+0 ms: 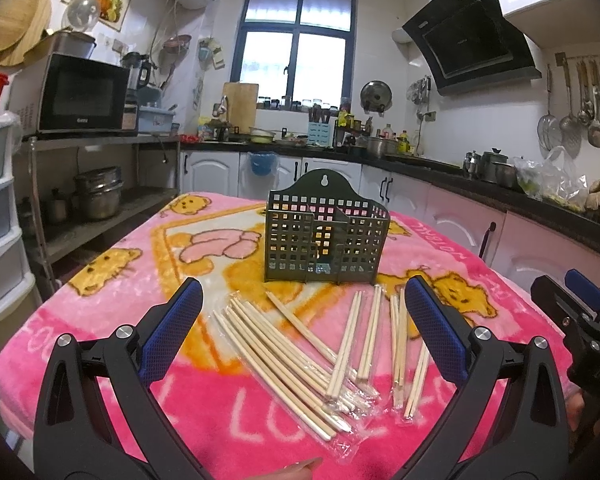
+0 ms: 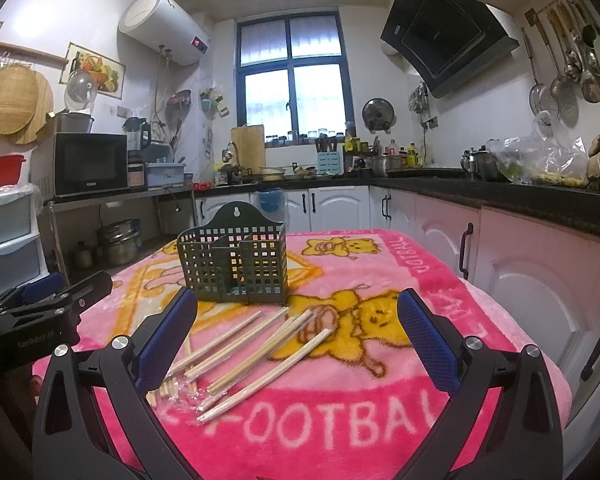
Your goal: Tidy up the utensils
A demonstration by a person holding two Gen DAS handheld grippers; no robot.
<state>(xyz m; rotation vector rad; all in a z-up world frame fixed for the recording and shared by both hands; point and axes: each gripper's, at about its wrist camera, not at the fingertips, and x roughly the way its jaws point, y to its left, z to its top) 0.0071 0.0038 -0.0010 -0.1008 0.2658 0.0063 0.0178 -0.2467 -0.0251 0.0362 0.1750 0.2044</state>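
Several wooden chopsticks (image 1: 300,350) lie scattered on clear plastic wrap on the pink blanket-covered table (image 1: 228,412). They also show in the right wrist view (image 2: 256,354). A dark green perforated utensil holder (image 1: 326,238) stands upright and empty behind them; it shows in the right wrist view too (image 2: 236,266). My left gripper (image 1: 304,300) is open and empty, hovering above the chopsticks. My right gripper (image 2: 298,312) is open and empty, above the chopsticks' right side. Each gripper shows at the other view's edge.
A kitchen counter with white cabinets (image 1: 440,196) runs along the right and back. A metal shelf with a microwave (image 1: 84,94) and plastic drawers (image 1: 0,216) stand left. The table edge (image 2: 556,360) drops off on the right.
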